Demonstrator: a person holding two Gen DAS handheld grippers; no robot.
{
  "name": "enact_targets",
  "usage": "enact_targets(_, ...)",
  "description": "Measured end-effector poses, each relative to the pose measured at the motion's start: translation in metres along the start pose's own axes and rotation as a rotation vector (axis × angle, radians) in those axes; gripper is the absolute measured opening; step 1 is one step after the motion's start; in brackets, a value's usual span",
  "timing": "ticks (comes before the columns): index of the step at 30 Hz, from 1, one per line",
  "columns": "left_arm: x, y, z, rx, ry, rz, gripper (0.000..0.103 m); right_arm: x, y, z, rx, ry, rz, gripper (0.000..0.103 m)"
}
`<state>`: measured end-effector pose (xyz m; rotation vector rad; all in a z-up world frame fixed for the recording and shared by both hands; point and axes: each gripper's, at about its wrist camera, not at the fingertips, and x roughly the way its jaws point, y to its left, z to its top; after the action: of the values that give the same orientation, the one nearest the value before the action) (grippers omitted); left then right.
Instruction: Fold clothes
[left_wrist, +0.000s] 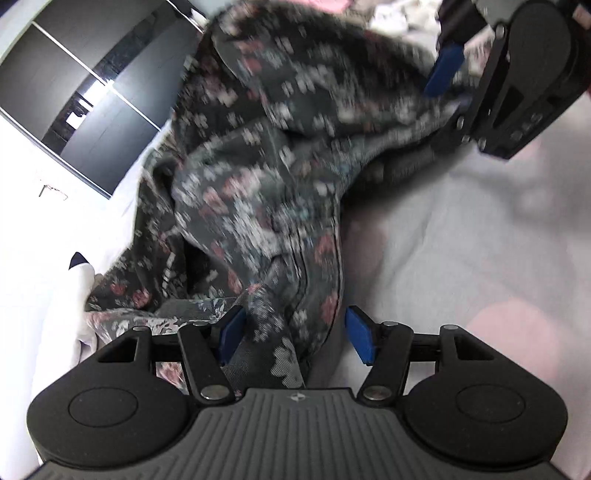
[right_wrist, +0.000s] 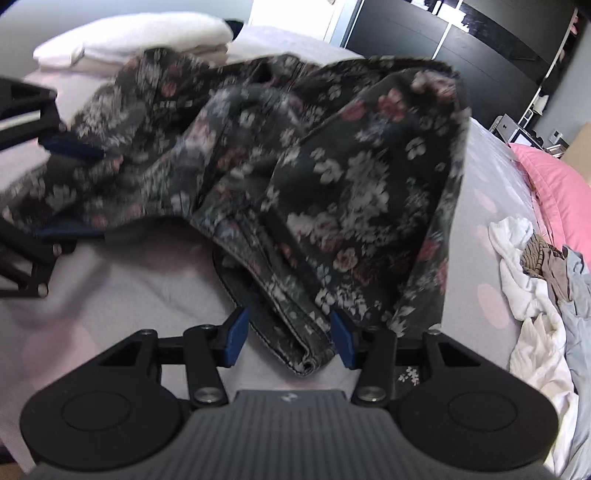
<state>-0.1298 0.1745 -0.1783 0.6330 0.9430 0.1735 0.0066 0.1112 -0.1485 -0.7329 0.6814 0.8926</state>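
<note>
Right gripper (right_wrist: 288, 339) has its blue pads spread apart either side of the hem of the floral pants (right_wrist: 332, 192); the left gripper (left_wrist: 295, 336) is spread too, fabric between. Pants run from 6 toward 10 o'clock across the grey bedsheet (right_wrist: 147, 266), bunched and blurry. Loose laundry pile (right_wrist: 543, 280) at 3 o'clock.

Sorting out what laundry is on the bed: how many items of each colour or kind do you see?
Dark floral garment: 1
Folded white stack: 1
Mixed unfolded pile: 1, pieces inside too tangled to count
Pink pillow: 1
Total: 4
</note>
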Motion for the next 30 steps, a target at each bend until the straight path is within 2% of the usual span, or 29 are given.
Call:
enact_targets(6,0.024,-0.005,-0.007,0.062,0.033,0.078,0.056,0.022,0.003,-0.006,-0.056,0.057,-0.024,0.054)
enact_targets(7,0.026,-0.001,-0.007,0.049,0.037,0.082,0.051,0.022,0.002,-0.004,-0.061,0.053,-0.034,0.053)
enact_targets(9,0.03,0.009,-0.005,0.02,0.046,0.087,0.03,0.023,0.001,-0.002,-0.071,0.043,-0.053,0.051)
enact_targets(11,0.03,0.023,0.0,-0.025,0.053,0.088,0.021,0.024,-0.001,0.001,-0.081,0.033,-0.072,0.022)
enact_targets(13,0.025,0.042,0.004,-0.096,0.044,0.091,0.019,0.023,-0.005,0.006,-0.079,0.023,-0.093,0.014)
enact_targets(17,0.012,0.085,0.011,-0.245,0.034,0.095,0.017,0.009,-0.028,0.021,-0.002,-0.01,-0.142,0.011)
enact_targets(21,-0.01,0.116,0.017,-0.36,0.04,0.03,0.017,-0.013,-0.057,0.031,0.106,-0.05,-0.224,0.01)
enact_targets(23,-0.02,0.12,0.021,-0.372,0.036,-0.026,0.017,-0.024,-0.072,0.035,0.188,-0.055,-0.263,0.01)
enact_targets(26,-0.036,0.109,0.026,-0.276,0.03,-0.142,0.017,-0.035,-0.093,0.042,0.266,-0.046,-0.328,0.01)
enact_targets(30,-0.038,0.094,0.024,-0.207,0.087,-0.338,0.017,-0.036,-0.107,0.034,0.314,0.05,-0.354,0.01)
